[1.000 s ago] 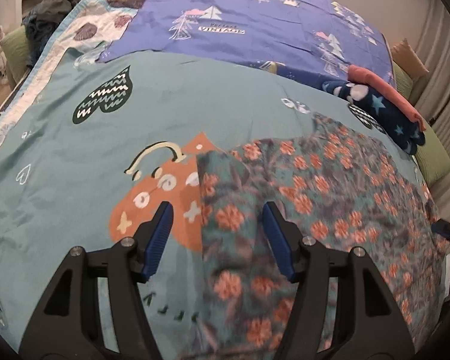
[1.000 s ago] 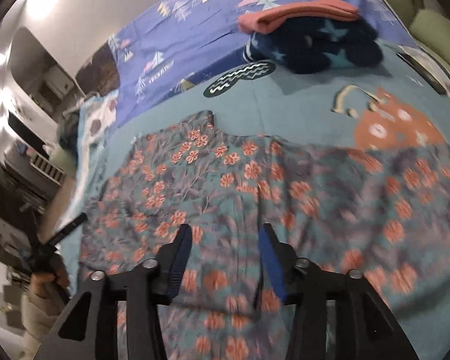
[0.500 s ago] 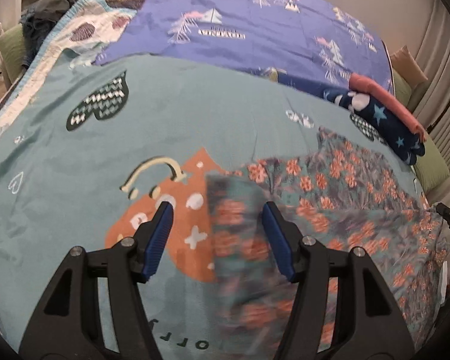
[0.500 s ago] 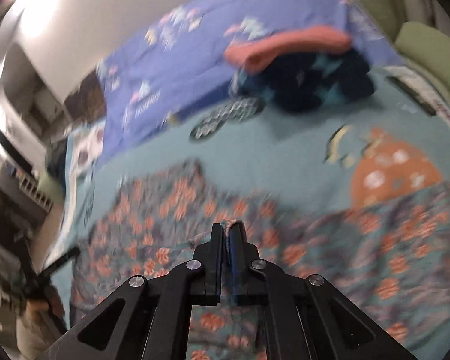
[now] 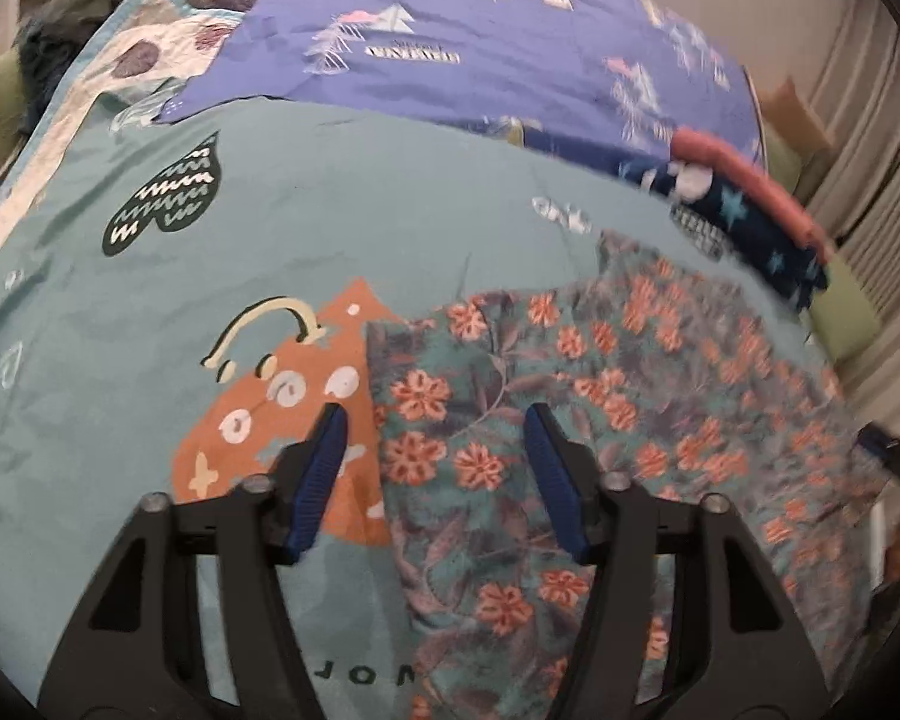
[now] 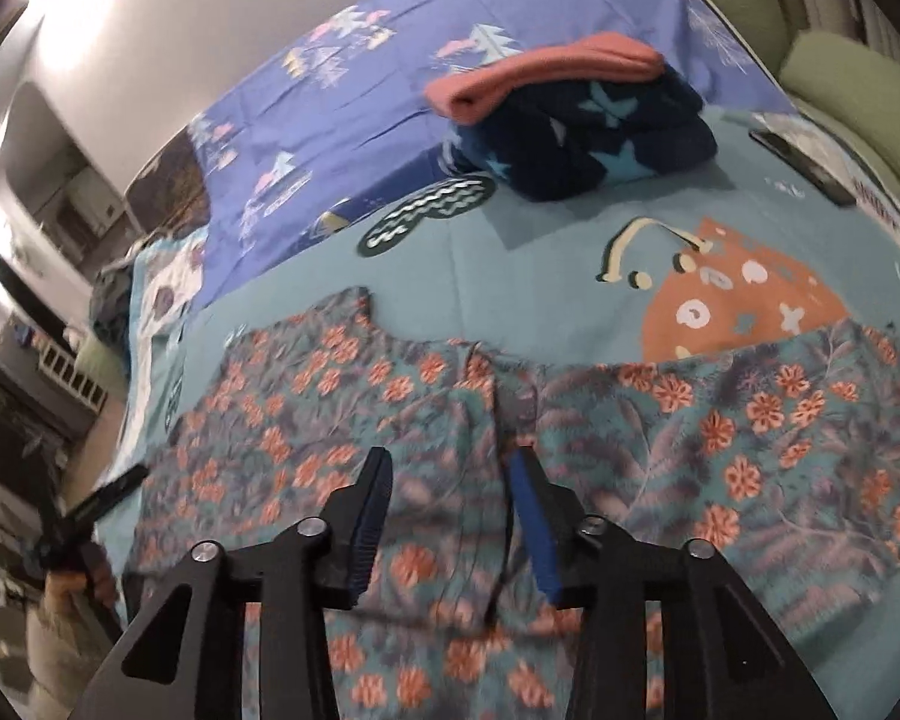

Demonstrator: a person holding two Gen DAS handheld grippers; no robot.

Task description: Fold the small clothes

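Observation:
A teal garment with orange flowers [image 5: 660, 396] lies spread on the teal bed cover [image 5: 270, 228]. My left gripper [image 5: 435, 420] hovers over the garment's left edge. Its jaws stand wide apart in the picture and are closing, with the cloth edge under the gap and neither pad pressing on it. In the right wrist view the same garment [image 6: 720, 420] stretches across the bed, with a seam running down its middle. My right gripper [image 6: 450, 462] sits just above that seam. Its jaws are opening and the cloth lies loose below them.
A folded stack, a navy star blanket [image 6: 582, 126] with a coral piece on top, rests at the back of the bed. Behind it lies a purple-blue sheet [image 5: 480, 60]. A dark phone [image 6: 804, 165] and green pillows [image 6: 858, 90] are at the right.
Half a second ago my right gripper was shut on a raised fold of the garment; now its jaws are apart and the cloth lies flat. The left gripper's jaws look unchanged.

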